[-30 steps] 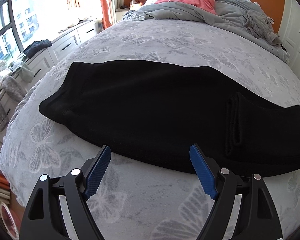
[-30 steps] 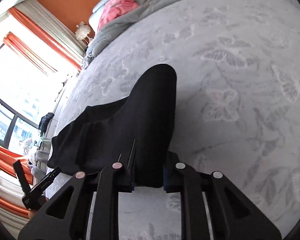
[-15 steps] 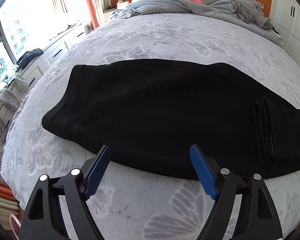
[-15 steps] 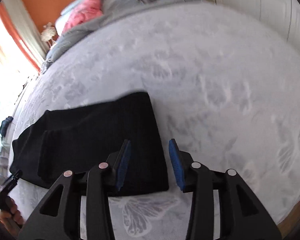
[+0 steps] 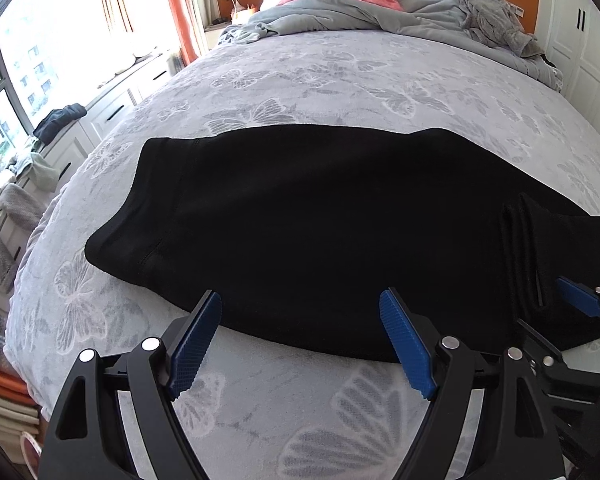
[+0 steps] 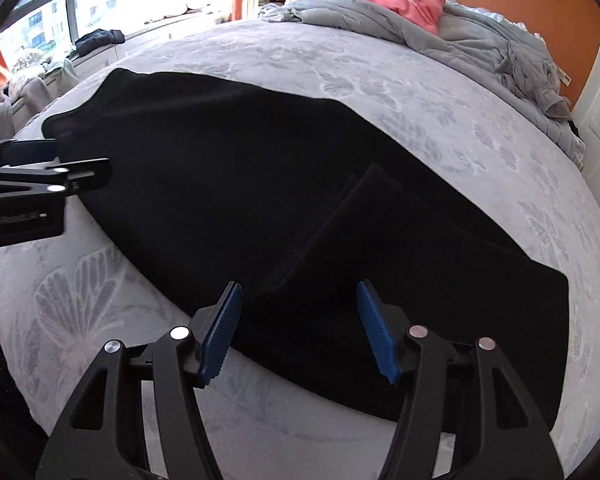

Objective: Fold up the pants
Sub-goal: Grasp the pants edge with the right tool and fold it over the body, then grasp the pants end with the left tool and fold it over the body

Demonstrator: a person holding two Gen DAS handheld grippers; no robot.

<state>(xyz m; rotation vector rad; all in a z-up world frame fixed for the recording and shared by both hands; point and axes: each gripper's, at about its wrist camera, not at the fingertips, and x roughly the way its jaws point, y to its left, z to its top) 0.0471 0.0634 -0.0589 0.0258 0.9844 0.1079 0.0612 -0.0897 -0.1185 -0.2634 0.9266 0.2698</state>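
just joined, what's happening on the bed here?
A person is folding black pants on a grey butterfly-print bedspread, with a handheld gripper in each hand. The pants lie flat across the bed, with one end already folded over onto the rest. The left gripper hangs open at the near edge, holding nothing. The right gripper sits over the folded end, its jaws opening and not pinching the cloth.

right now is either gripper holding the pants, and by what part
Nothing is held. The left gripper stands wide open at the near edge of the pants. The right gripper is opening over the folded end, its pads clear of the cloth.
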